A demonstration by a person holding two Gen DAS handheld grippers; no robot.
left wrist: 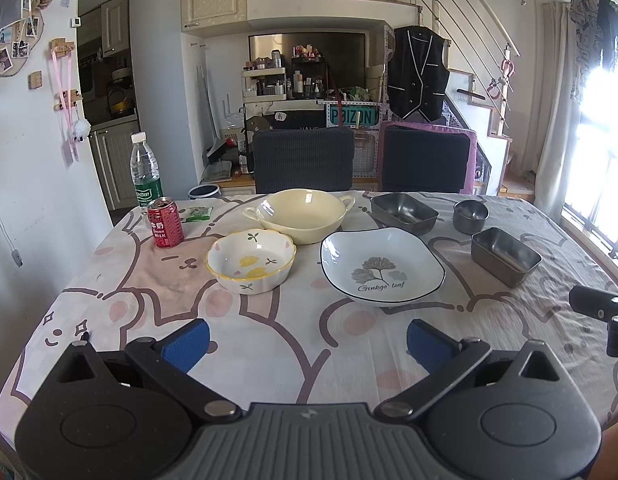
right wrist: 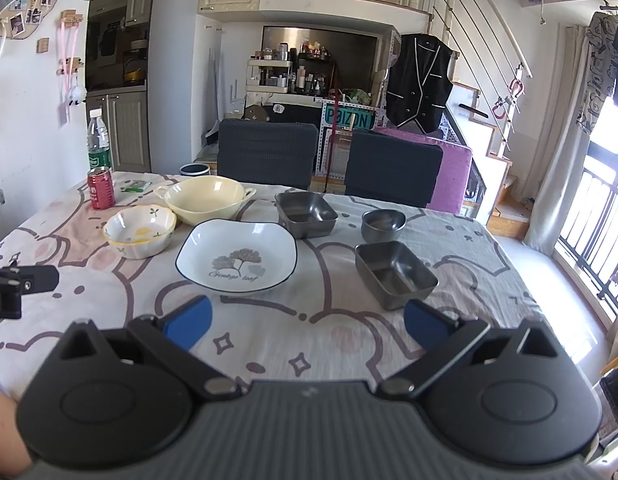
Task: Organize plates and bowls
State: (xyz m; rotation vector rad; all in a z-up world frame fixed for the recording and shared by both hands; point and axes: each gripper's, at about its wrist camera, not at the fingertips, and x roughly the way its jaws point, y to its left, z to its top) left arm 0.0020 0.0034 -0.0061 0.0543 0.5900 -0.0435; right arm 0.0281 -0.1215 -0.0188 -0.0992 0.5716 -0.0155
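The ginkgo-leaf plate point(left wrist: 383, 266) sits mid-table, touching nothing, with the flowered bowl point(left wrist: 251, 260) to its left and steel dishes point(right wrist: 395, 274) to its right. Your left gripper point(left wrist: 307, 338) and right gripper point(right wrist: 307, 324) hover spread wide, empty.

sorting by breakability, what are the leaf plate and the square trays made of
Leaf plate: probably glazed ceramic; glossy white, black rim, printed leaf. Square trays: likely brushed steel; dull grey sheen, thin walls.
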